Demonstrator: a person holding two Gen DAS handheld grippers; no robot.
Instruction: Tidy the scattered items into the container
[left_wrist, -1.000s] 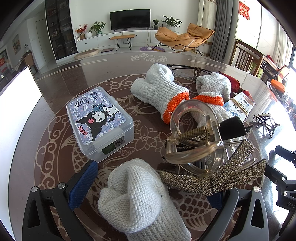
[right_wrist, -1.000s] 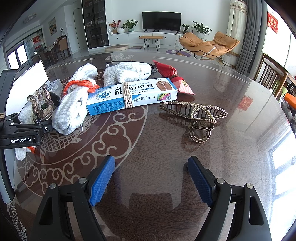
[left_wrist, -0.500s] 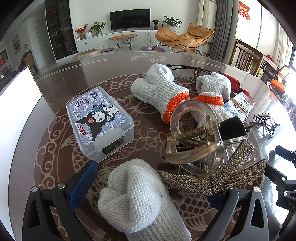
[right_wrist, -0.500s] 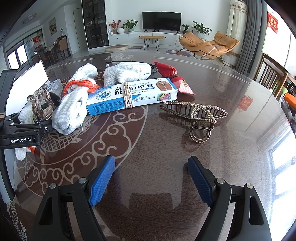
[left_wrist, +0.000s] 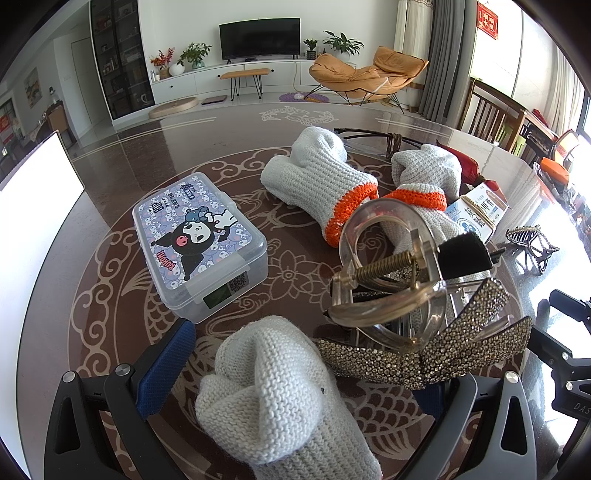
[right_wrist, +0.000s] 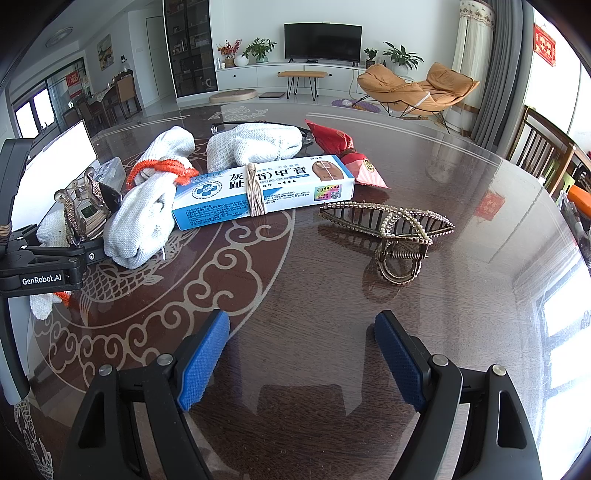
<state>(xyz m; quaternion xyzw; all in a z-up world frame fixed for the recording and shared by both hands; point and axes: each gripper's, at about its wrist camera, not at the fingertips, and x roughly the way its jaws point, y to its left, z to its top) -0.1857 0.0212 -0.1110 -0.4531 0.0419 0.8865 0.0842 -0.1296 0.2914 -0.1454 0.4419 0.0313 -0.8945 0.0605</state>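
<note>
Nothing has moved since the earlier frames: the left tool (left_wrist: 295, 373) stays spread around a glove (left_wrist: 273, 384) and sparkly clip (left_wrist: 424, 354), and the right tool (right_wrist: 301, 360) hangs apart over bare worktop (right_wrist: 332, 280), short of the claw clip (right_wrist: 391, 229). The box (left_wrist: 199, 243) sits shut nearby. I'd open its lid first, then close squarely on one item.

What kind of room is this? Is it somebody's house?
Most likely yes, a home's living and dining room. There is a TV on a low white cabinet, an orange lounge chair, potted plants, and a glossy patterned dining table with wooden chairs beside it.
</note>
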